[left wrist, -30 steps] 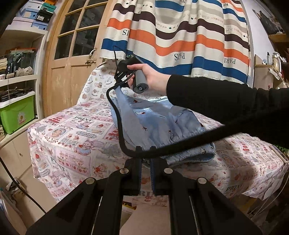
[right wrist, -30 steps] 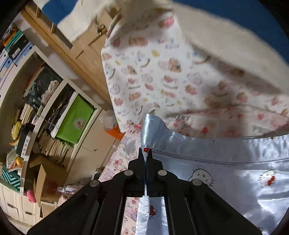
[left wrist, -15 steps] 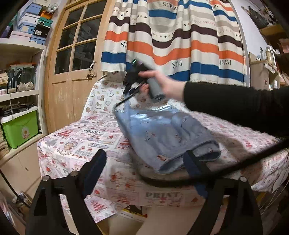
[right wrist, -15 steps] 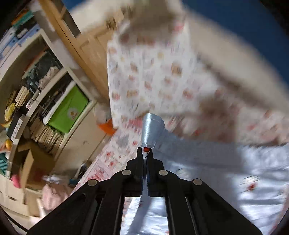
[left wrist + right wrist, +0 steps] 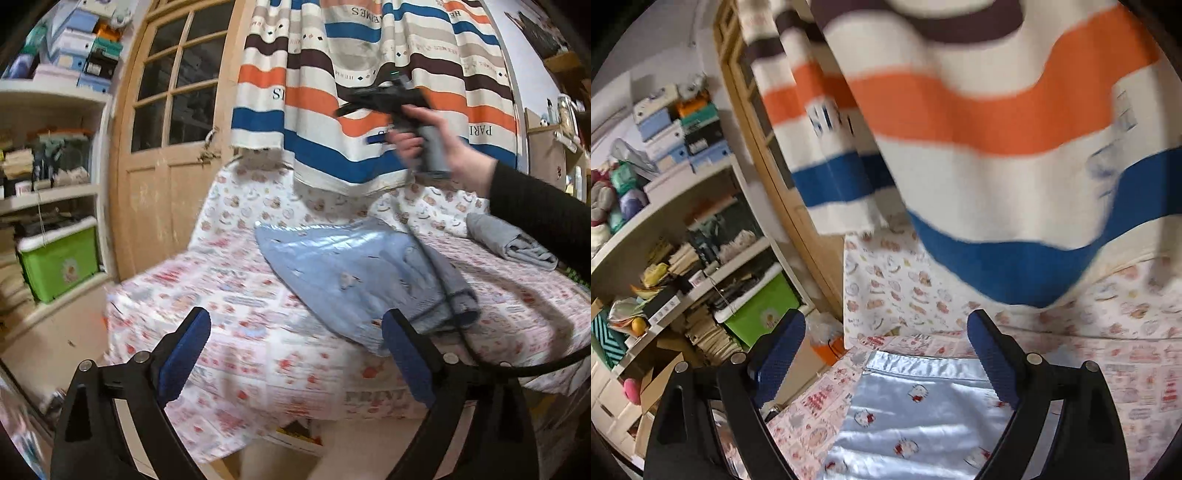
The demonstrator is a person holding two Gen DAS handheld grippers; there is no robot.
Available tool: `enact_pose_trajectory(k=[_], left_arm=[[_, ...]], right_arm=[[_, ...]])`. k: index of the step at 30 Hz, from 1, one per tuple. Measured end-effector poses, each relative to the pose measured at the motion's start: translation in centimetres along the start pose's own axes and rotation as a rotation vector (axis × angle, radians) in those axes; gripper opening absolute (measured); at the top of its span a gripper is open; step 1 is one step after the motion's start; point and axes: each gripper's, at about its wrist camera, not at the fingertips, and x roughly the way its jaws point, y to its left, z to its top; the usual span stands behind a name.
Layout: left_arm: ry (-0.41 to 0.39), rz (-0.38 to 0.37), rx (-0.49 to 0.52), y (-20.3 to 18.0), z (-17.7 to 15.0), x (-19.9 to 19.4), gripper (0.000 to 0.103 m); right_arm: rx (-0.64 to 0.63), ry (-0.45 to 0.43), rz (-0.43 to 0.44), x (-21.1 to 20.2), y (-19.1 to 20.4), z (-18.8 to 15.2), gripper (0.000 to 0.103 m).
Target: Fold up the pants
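The light blue satin pants lie folded on the table with the printed cloth. In the right wrist view the pants show below and between the fingers, with small cat prints. My left gripper is open and empty, in front of the table's near edge, apart from the pants. My right gripper is open and empty, raised above the far end of the pants. It shows in the left wrist view, held in a hand in front of the curtain.
A striped curtain hangs behind the table. A folded grey garment lies at the table's back right. A wooden door and shelves with a green box stand at the left. A black cable crosses the pants.
Both grippers have opened and let go of the pants. The right gripper has risen away from the pants toward the curtain. The left gripper has drawn back from the table edge.
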Motion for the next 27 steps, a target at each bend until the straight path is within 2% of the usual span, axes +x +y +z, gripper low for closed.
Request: enact_pose_trajectory(k=[5,9,11,14,17,19,21,23,26,27], left_arm=[[-0.001,0.034,0.047,0.5,-0.1,0.4,0.094],[0.012,0.055,0.034,0.9,-0.2,0.9,0.094],[0.006,0.07,0.015,1.2,0.1,1.0,0.094],[-0.025,0.099,-0.003,1.5,0.9,1.0,0.094],[-0.038,0.135,-0.003,1.5,2.5,1.9,0.096],[0.001,0.146,0.025,1.0,4.9,3.9,0.096],[0.042,0.145,0.075,0.5,7.6,6.2,0.096],[0.011,0.066,0.067,0.7,10.5,8.1,0.096],[0.008,0.014,0.088,0.7,14.0,11.8,0.096],[0.012,0.0,0.095,0.6,14.9,13.0,0.096]], right_arm=[[-0.069,-0.093,-0.016,-8.9,0.0,-0.1,0.09],[-0.142,-0.167,-0.098,-15.5,-0.3,0.3,0.093],[-0.164,-0.165,-0.115,-17.5,-0.7,0.1,0.102],[-0.16,-0.159,-0.162,-19.5,-1.8,-1.8,0.102],[-0.126,-0.101,-0.213,-18.9,-3.3,-5.0,0.102],[-0.125,-0.047,-0.259,-17.2,-4.2,-6.8,0.102],[-0.126,0.013,-0.265,-15.0,-5.2,-7.9,0.094],[-0.073,0.089,-0.254,-12.3,-7.0,-8.4,0.078],[0.019,0.178,-0.203,-8.0,-9.6,-8.9,0.064],[0.041,0.206,-0.189,-6.5,-10.4,-9.2,0.063]])
